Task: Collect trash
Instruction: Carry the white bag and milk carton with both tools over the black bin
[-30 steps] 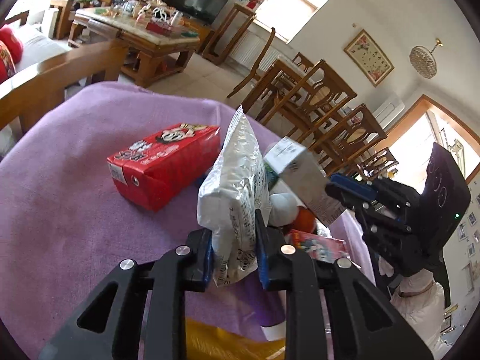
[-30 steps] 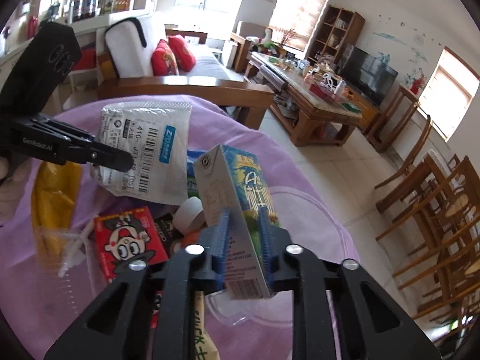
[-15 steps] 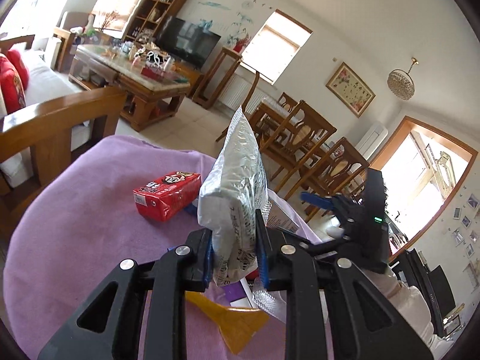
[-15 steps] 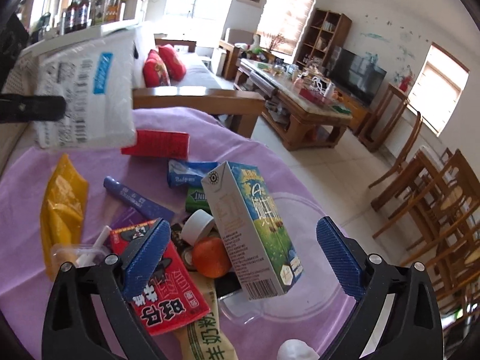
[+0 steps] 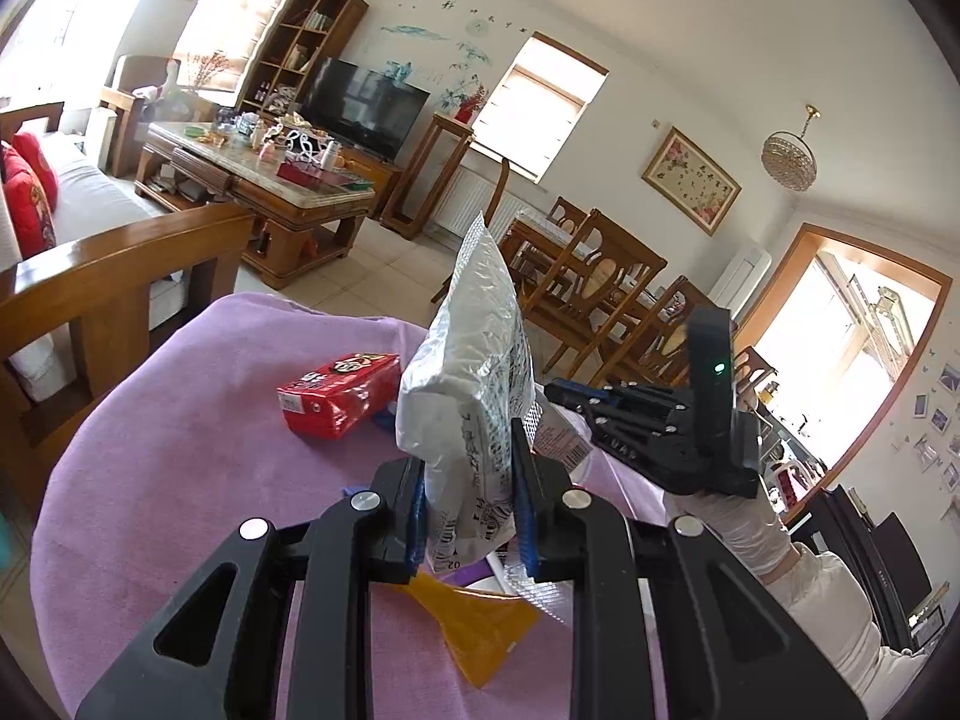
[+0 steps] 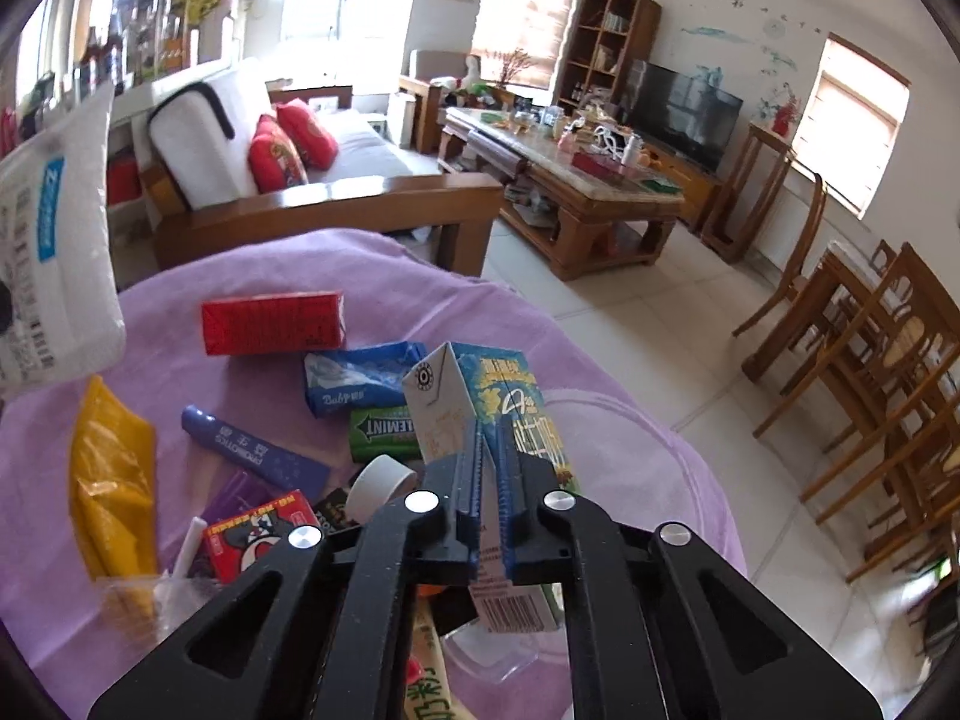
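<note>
My left gripper (image 5: 468, 510) is shut on a silver-white pouch (image 5: 474, 360) and holds it upright above the purple-clothed table (image 5: 168, 480). The same pouch (image 6: 54, 252) shows at the left edge of the right wrist view. My right gripper (image 6: 489, 462) is shut on a blue and cream milk carton (image 6: 480, 396), which leans over the trash pile. In the left wrist view, the right gripper (image 5: 561, 396) sits beyond the pouch in a white-gloved hand (image 5: 738, 522).
On the cloth lie a red box (image 6: 273, 324), a blue tissue pack (image 6: 360, 375), a green gum pack (image 6: 384, 432), a purple tube (image 6: 252, 450), a yellow wrapper (image 6: 111, 480) and a tape roll (image 6: 378, 483). A wooden sofa arm (image 6: 360, 198) stands behind the table.
The left gripper has risen with the pouch, away from the table. The right gripper's jaws stood wide apart around the carton half a second ago and are shut on it again.
</note>
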Demonstrator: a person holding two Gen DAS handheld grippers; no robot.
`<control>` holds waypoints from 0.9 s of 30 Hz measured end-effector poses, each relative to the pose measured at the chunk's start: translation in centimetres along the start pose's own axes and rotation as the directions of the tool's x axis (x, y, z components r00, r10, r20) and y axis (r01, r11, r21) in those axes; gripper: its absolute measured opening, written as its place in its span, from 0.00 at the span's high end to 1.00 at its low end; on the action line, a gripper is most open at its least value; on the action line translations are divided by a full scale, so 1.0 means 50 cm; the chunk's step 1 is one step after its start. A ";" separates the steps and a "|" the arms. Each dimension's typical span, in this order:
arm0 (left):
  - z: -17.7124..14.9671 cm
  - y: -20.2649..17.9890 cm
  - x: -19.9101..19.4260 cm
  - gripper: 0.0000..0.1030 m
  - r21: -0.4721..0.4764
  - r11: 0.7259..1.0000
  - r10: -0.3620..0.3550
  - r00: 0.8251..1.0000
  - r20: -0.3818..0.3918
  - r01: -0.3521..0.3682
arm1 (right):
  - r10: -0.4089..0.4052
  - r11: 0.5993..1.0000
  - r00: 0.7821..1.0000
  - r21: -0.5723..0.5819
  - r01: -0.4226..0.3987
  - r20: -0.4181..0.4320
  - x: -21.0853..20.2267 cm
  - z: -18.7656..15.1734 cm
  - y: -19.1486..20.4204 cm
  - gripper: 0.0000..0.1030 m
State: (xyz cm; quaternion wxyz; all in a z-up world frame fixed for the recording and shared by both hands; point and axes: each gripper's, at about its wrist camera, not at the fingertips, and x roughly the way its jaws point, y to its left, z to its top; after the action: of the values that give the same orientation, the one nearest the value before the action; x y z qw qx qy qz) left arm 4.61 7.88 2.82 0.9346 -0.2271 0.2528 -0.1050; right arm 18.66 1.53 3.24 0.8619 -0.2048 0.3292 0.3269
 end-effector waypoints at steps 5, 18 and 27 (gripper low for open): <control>-0.009 -0.010 0.008 0.77 0.004 1.000 -0.012 1.000 -0.006 0.012 | -0.008 1.000 0.999 -0.003 0.008 -0.034 0.008 -0.015 -0.005 0.23; -0.021 0.009 0.007 0.77 0.039 0.999 0.014 1.000 -0.017 -0.013 | 0.128 0.982 0.985 0.152 -0.110 -0.116 0.105 -0.011 -0.049 0.40; -0.030 -0.021 0.018 0.77 0.050 0.999 -0.018 0.999 -0.032 0.019 | 0.124 0.967 0.991 0.221 -0.130 0.041 -0.046 -0.030 -0.069 0.41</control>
State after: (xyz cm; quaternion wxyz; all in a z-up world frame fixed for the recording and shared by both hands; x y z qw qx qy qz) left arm 4.53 6.11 1.78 0.9350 -0.2039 0.2626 -0.1236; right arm 19.13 -2.73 4.26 0.8611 -0.0808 0.3646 0.3451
